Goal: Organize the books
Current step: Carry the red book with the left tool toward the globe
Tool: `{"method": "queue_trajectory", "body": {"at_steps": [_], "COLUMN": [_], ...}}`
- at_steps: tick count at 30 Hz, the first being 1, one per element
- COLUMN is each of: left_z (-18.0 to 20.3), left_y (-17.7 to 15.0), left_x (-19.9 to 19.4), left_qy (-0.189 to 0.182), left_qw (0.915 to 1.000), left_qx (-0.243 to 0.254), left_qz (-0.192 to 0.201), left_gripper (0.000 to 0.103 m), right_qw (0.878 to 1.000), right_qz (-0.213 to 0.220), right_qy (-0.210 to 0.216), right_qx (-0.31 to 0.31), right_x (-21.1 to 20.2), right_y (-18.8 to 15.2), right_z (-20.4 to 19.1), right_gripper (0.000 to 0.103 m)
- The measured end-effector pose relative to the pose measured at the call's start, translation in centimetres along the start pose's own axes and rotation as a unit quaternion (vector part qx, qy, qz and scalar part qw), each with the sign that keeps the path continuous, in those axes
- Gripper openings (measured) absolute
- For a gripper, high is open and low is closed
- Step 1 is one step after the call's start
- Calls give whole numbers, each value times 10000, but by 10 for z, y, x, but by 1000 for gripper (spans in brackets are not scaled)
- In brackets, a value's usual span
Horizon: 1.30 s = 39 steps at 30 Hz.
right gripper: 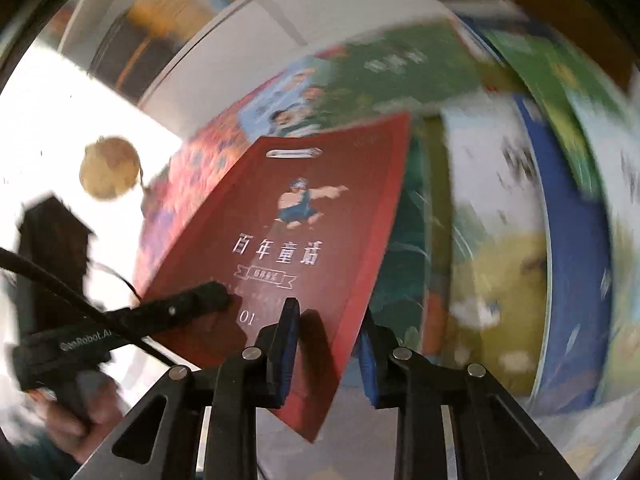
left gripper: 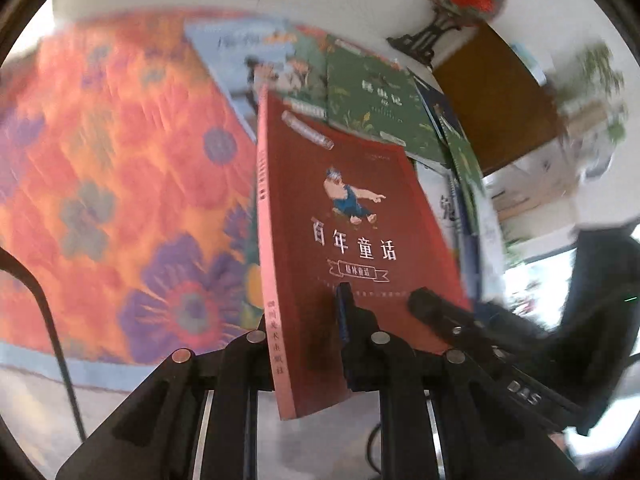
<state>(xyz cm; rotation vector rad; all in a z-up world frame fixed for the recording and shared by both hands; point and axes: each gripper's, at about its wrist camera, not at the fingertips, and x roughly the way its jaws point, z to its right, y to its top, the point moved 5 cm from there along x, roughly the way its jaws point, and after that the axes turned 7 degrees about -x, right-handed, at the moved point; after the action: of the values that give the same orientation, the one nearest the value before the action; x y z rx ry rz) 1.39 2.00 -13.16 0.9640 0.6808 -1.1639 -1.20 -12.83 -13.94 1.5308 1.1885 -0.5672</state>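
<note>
Red book (left gripper: 352,216) hangs tilted above the other books (left gripper: 368,92) spread on the flowered cloth (left gripper: 120,152). Left gripper (left gripper: 304,320) clamps its lower spine edge, and the right gripper (right gripper: 328,320) clamps the opposite lower edge.

Home setting, likely a bedroom or living room. Main landmark: a quilted floral bedspread (left gripper: 120,168) in orange, red and purple, spread flat like on a bed. Children's picture books (left gripper: 360,92) lie scattered on its far edge. Beyond the bedspread, a decorative round fan on a dark carved stand (left gripper: 460,4) sits on a white surface, with a brown wooden cabinet (left gripper: 496,96) just beside it. Green houseplant (left gripper: 600,76) further out past the cabinet. Bright daylight comes in. Much is motion-blurred.
</note>
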Motion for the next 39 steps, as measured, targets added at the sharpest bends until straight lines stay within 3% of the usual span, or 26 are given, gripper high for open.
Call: {"method": "queue_trajectory", "body": {"at_steps": [3, 8, 14, 19, 25, 30, 39], "left_z": [-16, -46, -100, -170, -237, -268, -261], "left_y": [4, 21, 46, 54, 64, 79, 73], "left_x": [-26, -70, -130, -168, -174, -152, -112], "left_qy": [-48, 25, 146, 412, 602, 389, -37], "left_qw": [9995, 9973, 9916, 9848, 9791, 9822, 9936], "left_qx": [148, 121, -214, -570, -823, -814, -352], "left_qz": [276, 723, 1268, 1585, 1762, 1647, 1074], "left_gripper": [15, 16, 16, 16, 17, 19, 25], "right_qw": [9969, 9936, 9845, 9734, 9660, 9690, 9854], "right_qz": [192, 347, 524, 462, 276, 171, -80], "right_qy": [-213, -36, 245, 510, 567, 308, -79], "right_qx": [-730, -1071, -1653, -2185, -2508, -2447, -1701], "right_x": [-8, -11, 3, 40, 91, 131, 164], "right_y": [12, 35, 67, 88, 95, 106, 114], "right_z": [-34, -72, -152, -228, -292, -304, -265], "right_gripper": [26, 26, 26, 26, 26, 26, 27]}}
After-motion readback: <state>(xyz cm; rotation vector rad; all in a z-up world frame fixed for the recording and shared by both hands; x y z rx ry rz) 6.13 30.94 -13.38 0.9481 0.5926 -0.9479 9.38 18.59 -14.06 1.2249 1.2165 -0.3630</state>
